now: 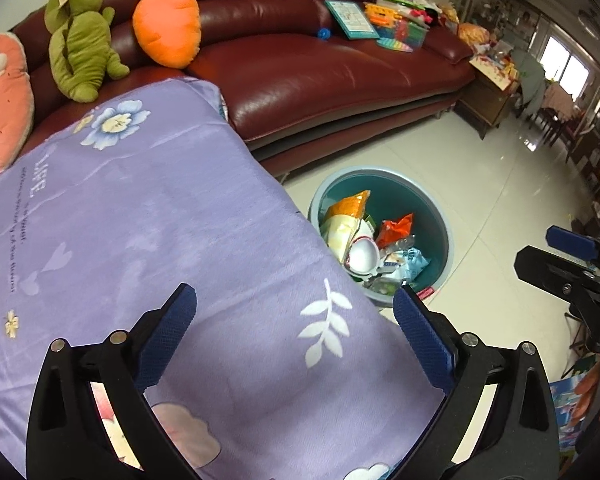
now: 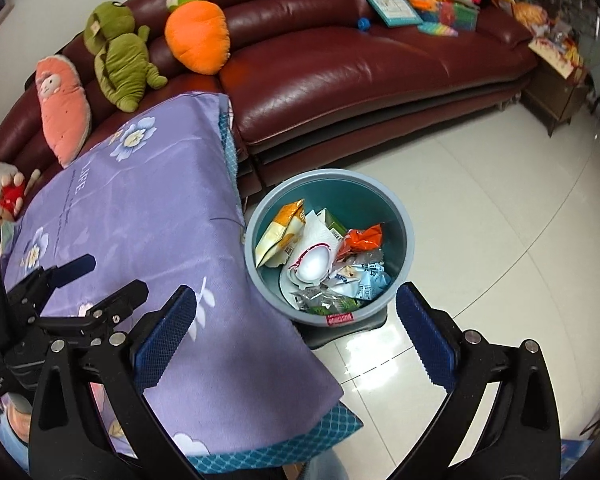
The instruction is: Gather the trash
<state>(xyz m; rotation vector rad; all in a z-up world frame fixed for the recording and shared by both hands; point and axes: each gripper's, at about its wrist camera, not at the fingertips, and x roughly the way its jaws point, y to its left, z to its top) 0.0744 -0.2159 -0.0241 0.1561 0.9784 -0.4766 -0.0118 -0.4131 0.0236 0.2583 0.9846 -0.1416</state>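
A round blue-grey bin (image 1: 366,171) (image 2: 332,174) stands on the tiled floor beside the purple-clothed table (image 1: 160,220) (image 2: 140,216). Inside it lie several pieces of trash: a white round cup (image 1: 362,257) (image 2: 314,266), an orange wrapper (image 1: 396,227) (image 2: 364,238), a yellow snack bag (image 1: 348,205) (image 2: 283,226) and a pale blue packet (image 1: 413,261) (image 2: 374,280). My left gripper (image 1: 296,320) hovers open over the table's corner, nothing between its pads. My right gripper (image 2: 296,308) is open and empty too, above the near rim of the bin. Each wrist view shows the other gripper (image 1: 560,268) (image 2: 80,292) at its side.
A dark red leather sofa (image 1: 320,72) (image 2: 360,72) runs behind table and bin, with plush toys (image 1: 166,28) (image 2: 198,36) at its left and books and toys (image 1: 380,20) (image 2: 428,4) at its right. Glossy white floor tiles (image 2: 500,240) spread right of the bin. A wooden side table (image 1: 484,108) stands beyond.
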